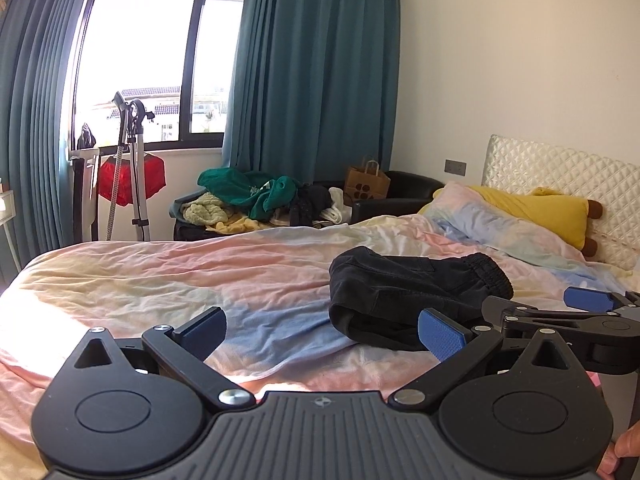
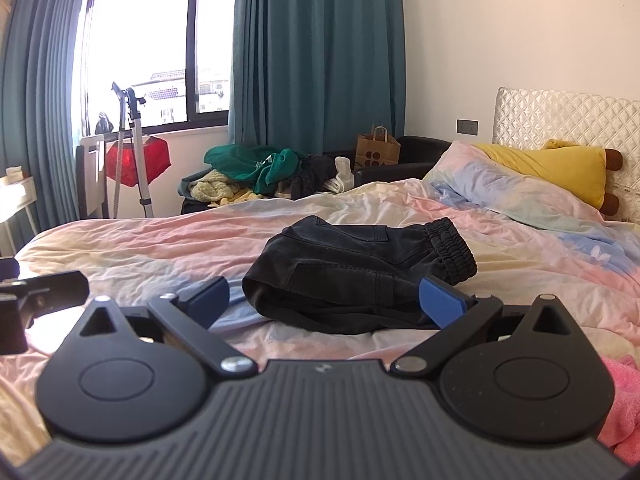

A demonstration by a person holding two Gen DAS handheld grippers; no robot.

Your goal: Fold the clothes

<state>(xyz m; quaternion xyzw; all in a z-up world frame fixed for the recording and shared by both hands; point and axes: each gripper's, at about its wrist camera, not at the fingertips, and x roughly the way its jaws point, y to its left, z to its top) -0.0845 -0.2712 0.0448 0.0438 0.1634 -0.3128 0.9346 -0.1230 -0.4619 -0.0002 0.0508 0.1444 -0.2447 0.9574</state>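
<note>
A pair of black shorts [image 1: 404,292] lies folded in a compact bundle on the pastel bedspread [image 1: 200,276], elastic waistband toward the pillows. My left gripper [image 1: 322,334] hovers open just in front of and left of it, nothing between its blue pads. In the left wrist view the right gripper [image 1: 516,310] shows at the right edge, also open. In the right wrist view the shorts [image 2: 360,272] sit straight ahead, and my right gripper [image 2: 324,300] stands open with its fingertips at the near edge of the bundle, not closed on it.
A pastel pillow [image 2: 520,184] and a yellow plush cushion [image 2: 560,168] lie by the quilted headboard. A pink garment [image 2: 620,400] lies at the near right. Behind the bed are a clothes pile [image 2: 256,176], a paper bag [image 2: 376,148] and a garment steamer [image 2: 136,152].
</note>
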